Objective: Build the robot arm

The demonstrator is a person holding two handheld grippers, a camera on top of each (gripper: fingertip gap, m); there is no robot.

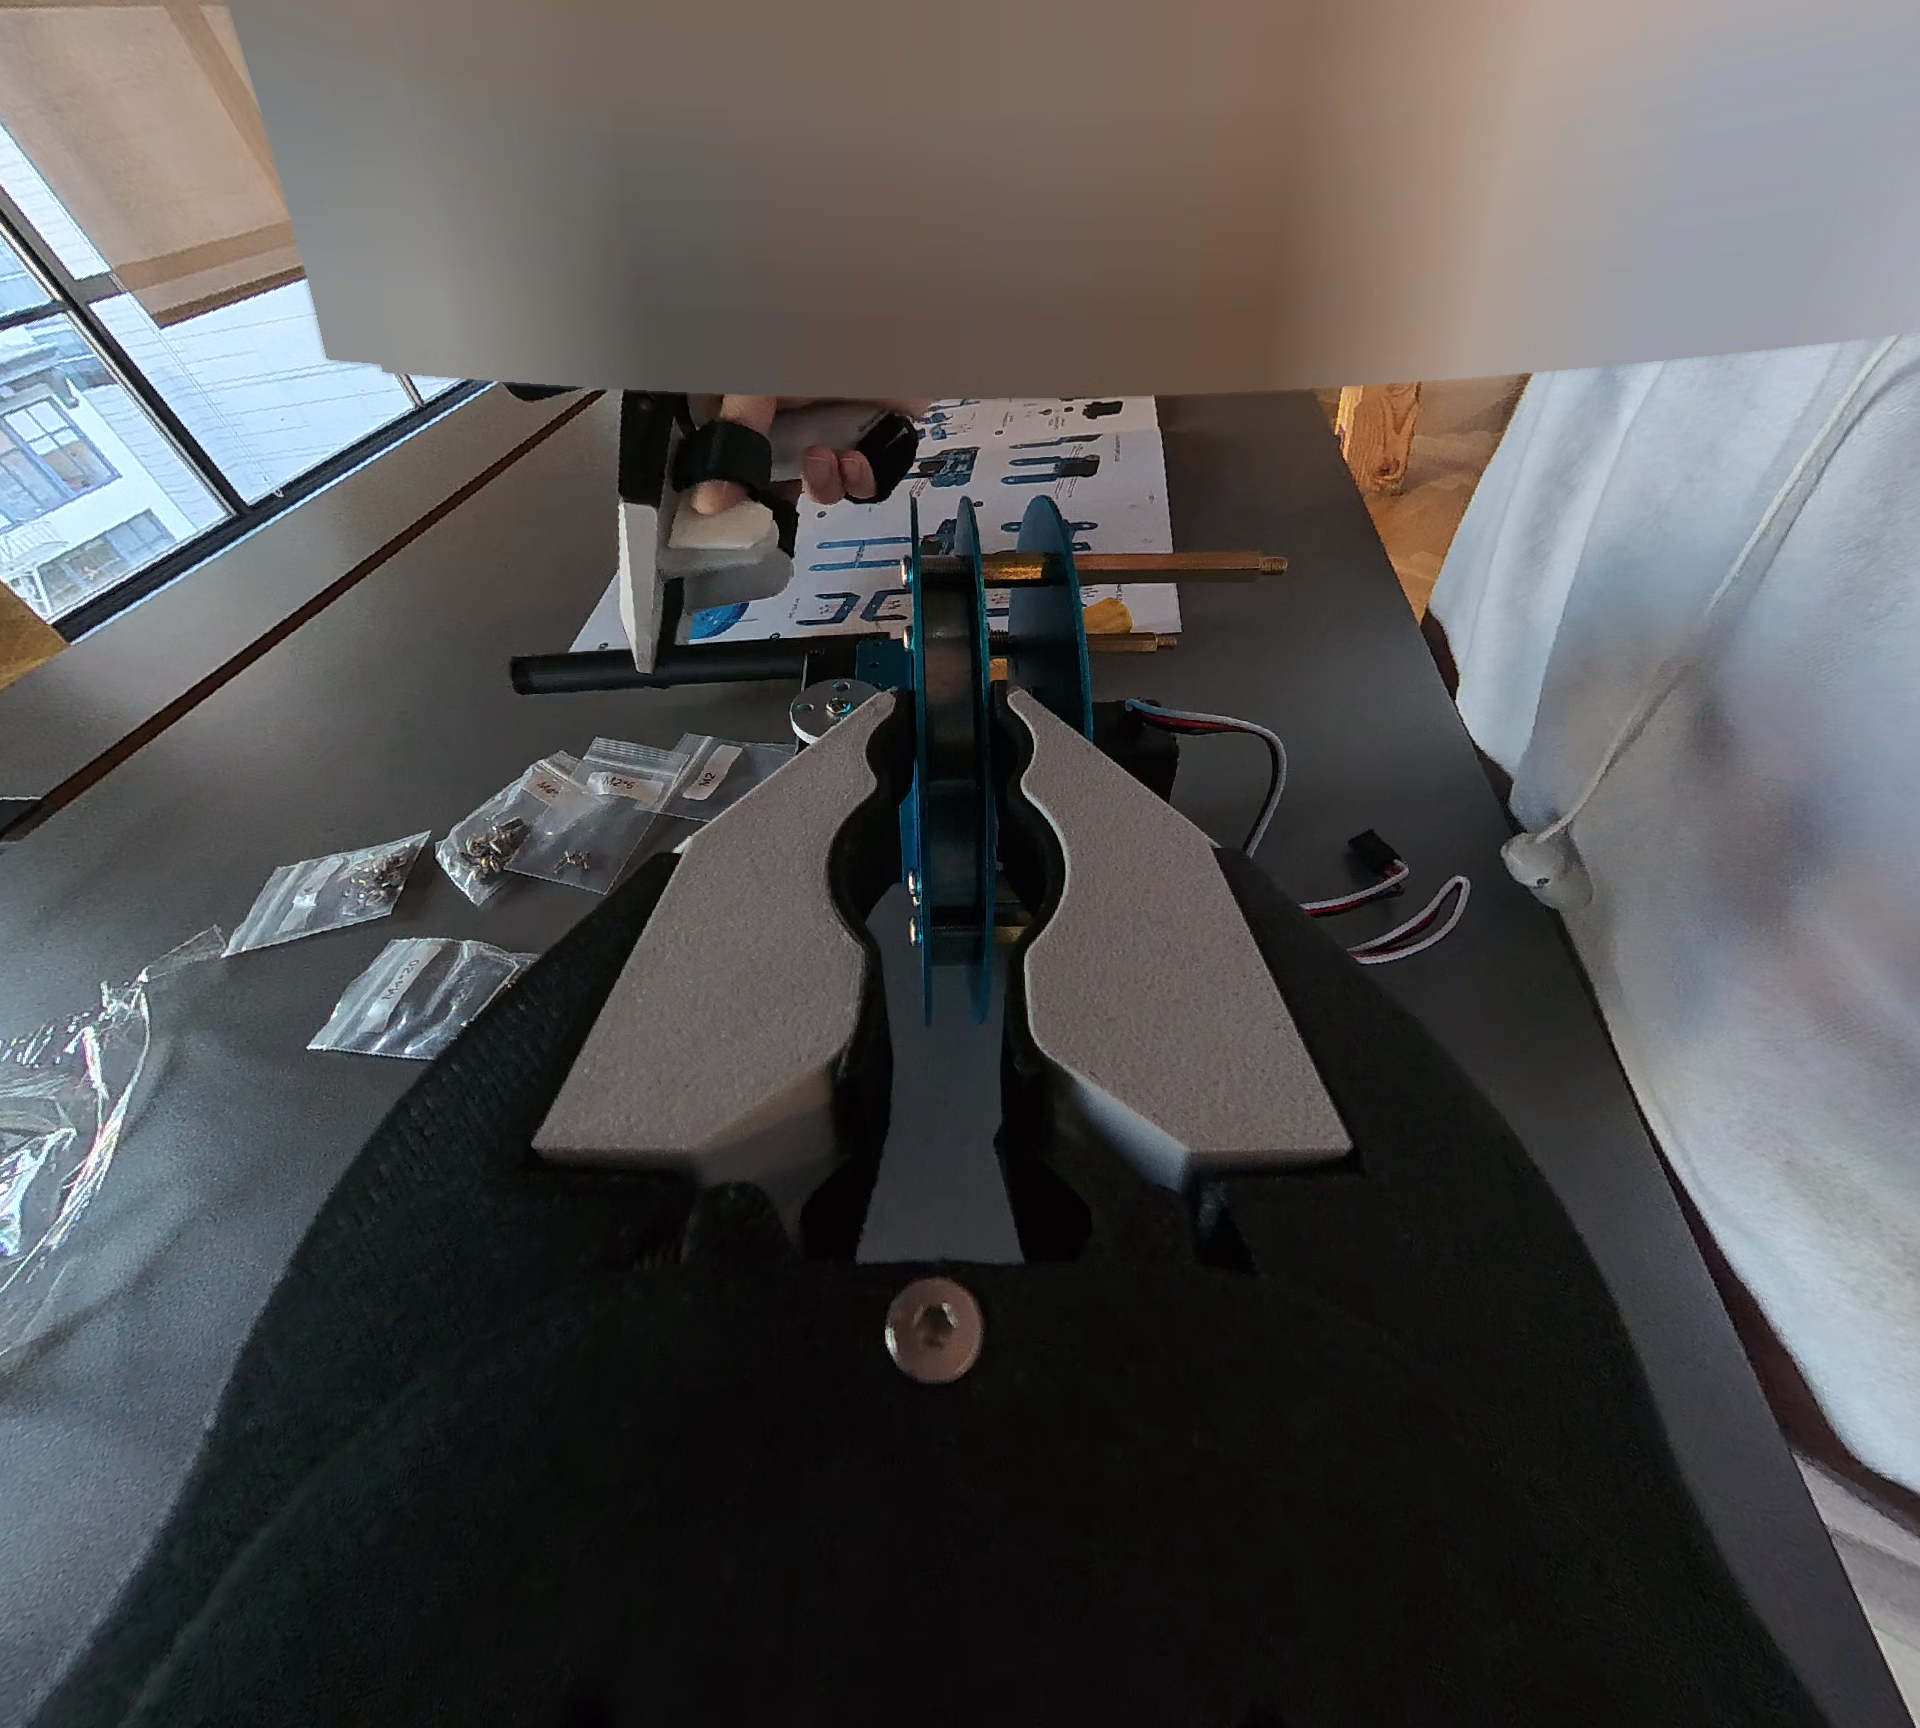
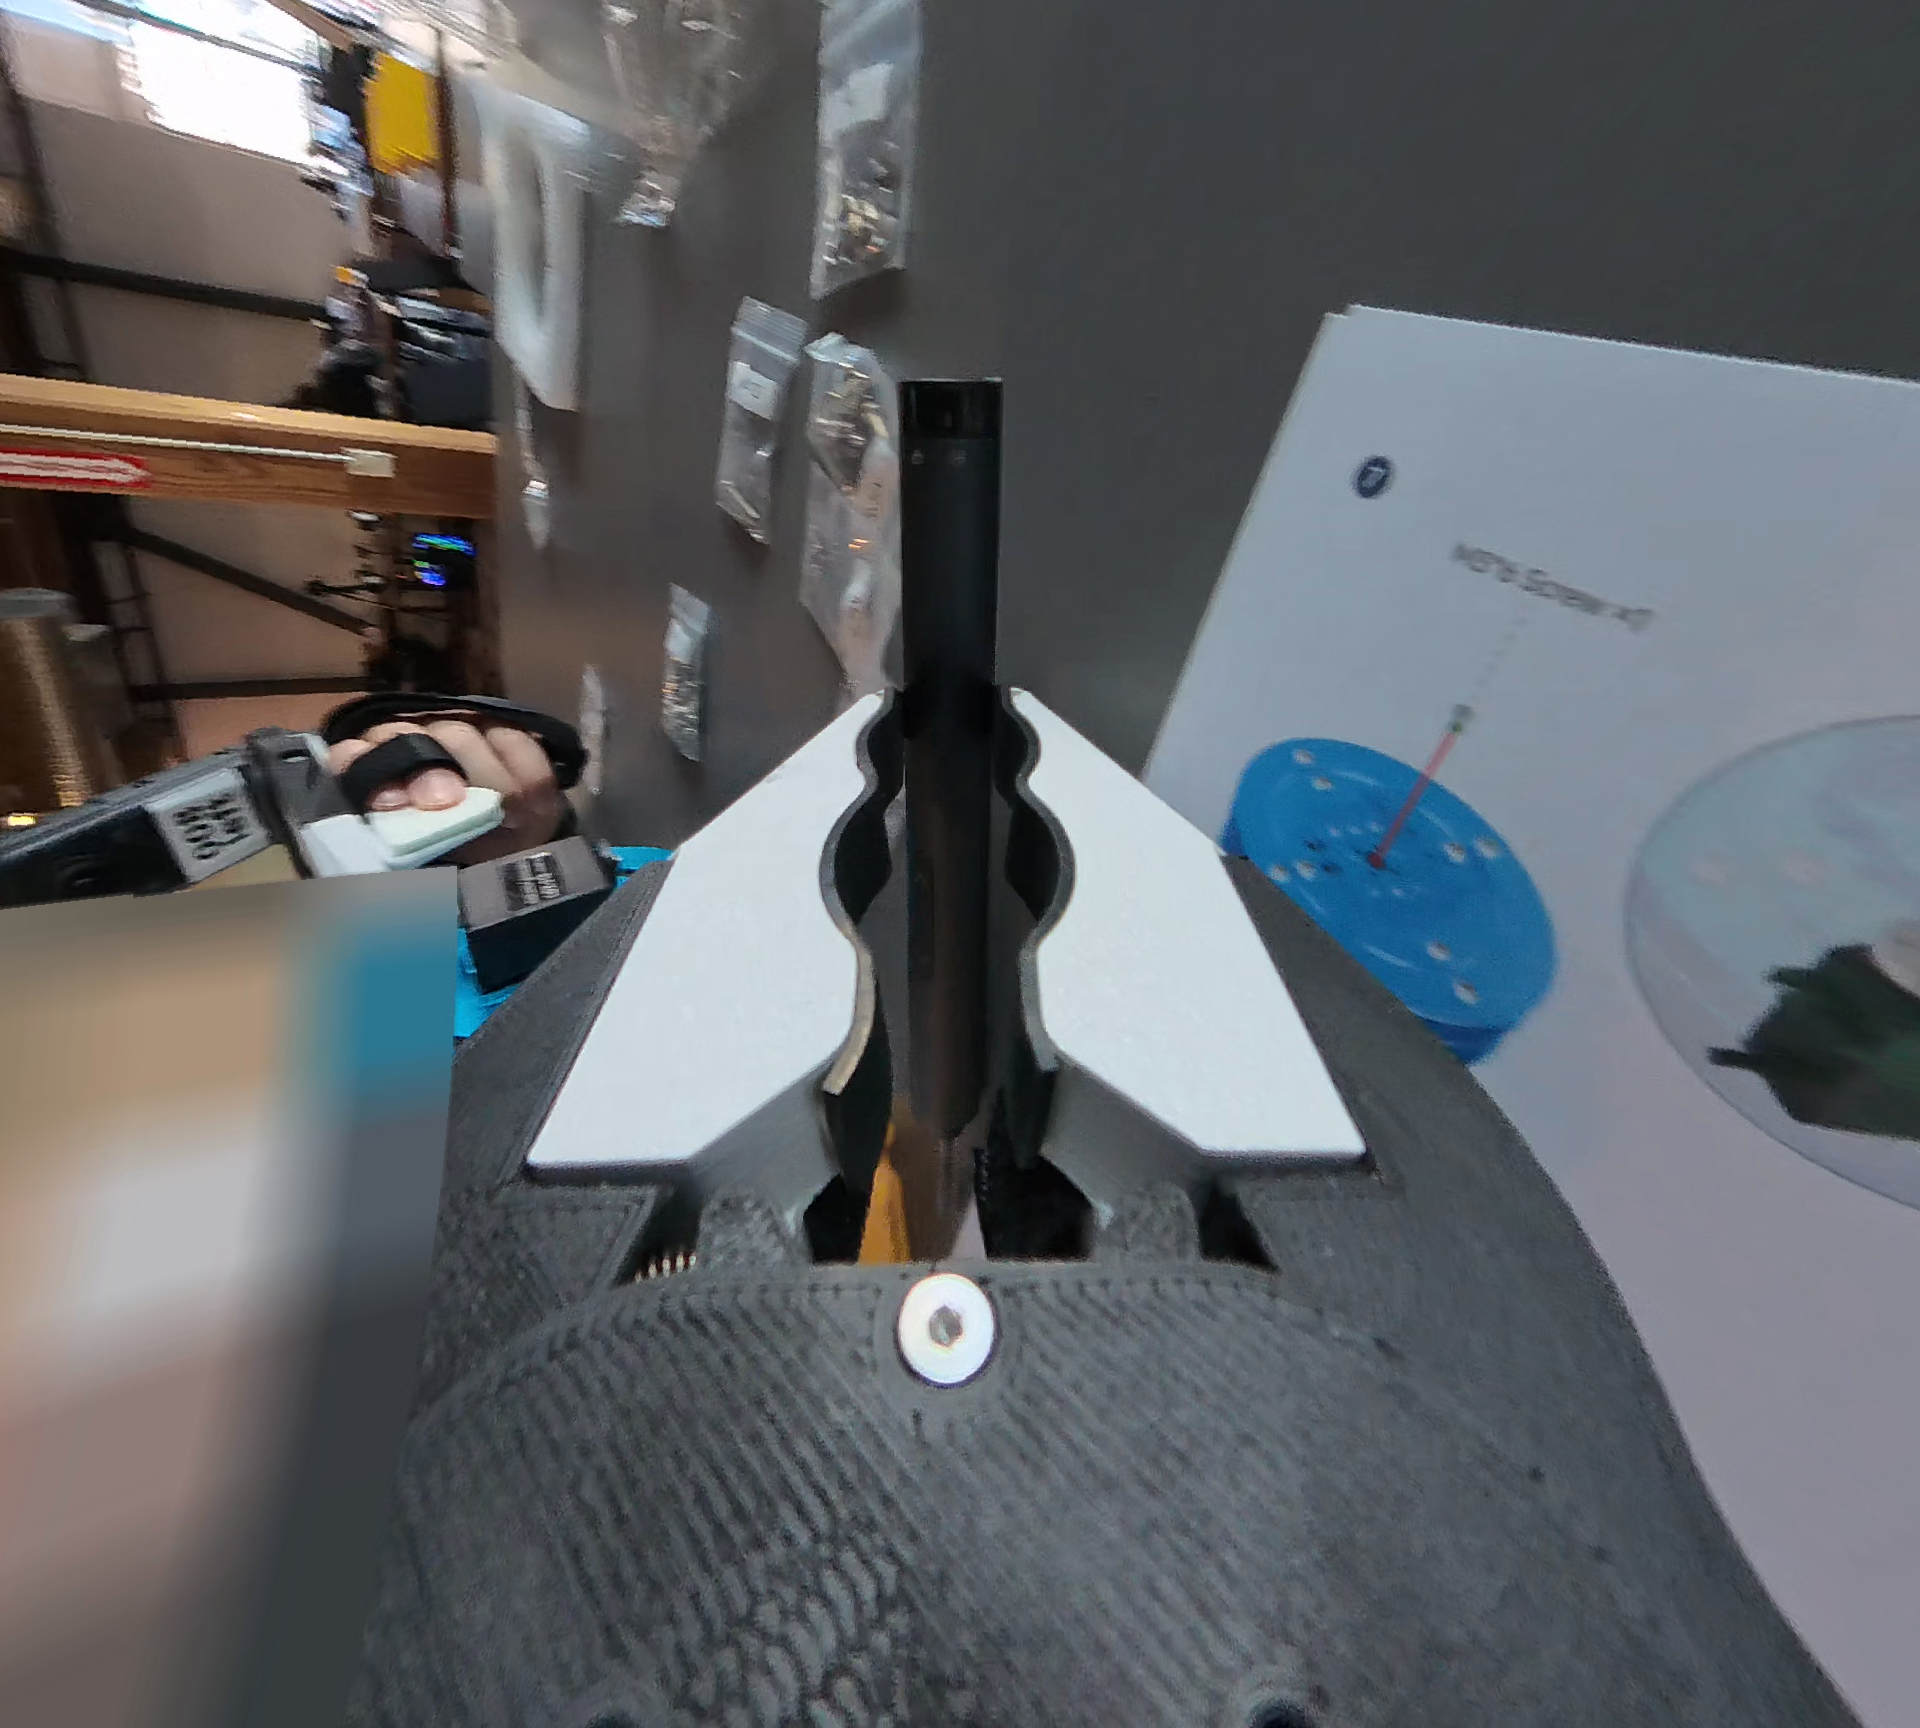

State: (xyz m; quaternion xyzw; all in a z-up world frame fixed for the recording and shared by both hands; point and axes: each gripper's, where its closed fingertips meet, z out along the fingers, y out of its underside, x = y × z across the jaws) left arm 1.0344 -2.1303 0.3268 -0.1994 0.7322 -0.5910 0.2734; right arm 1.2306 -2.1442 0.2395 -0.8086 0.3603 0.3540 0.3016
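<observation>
My left gripper (image 1: pixel 948 699) is shut on a blue metal disc assembly (image 1: pixel 923 805), held on edge between the grey fingers (image 1: pixel 748 930). The assembly has a second blue disc (image 1: pixel 1049 598) and brass standoffs (image 1: pixel 1143 564) sticking out to the right. My right gripper (image 2: pixel 948 702) is shut on a black screwdriver-like tool (image 2: pixel 951 535) that runs forward between its jaws. In the left wrist view this tool (image 1: pixel 582 670) lies level, its end against the assembly's left side, with the right gripper (image 1: pixel 649 577) clamped on it.
Several small plastic bags of screws (image 1: pixel 540 831) and a crumpled clear bag (image 1: pixel 62 1107) lie on the dark table (image 1: pixel 312 722). A printed instruction sheet (image 1: pixel 1049 463) lies behind. A black servo with wires (image 1: pixel 1273 785) sits right. A person in white (image 1: pixel 1714 743) stands right. Across from one pair of fingers to the other is roughly 20 cm.
</observation>
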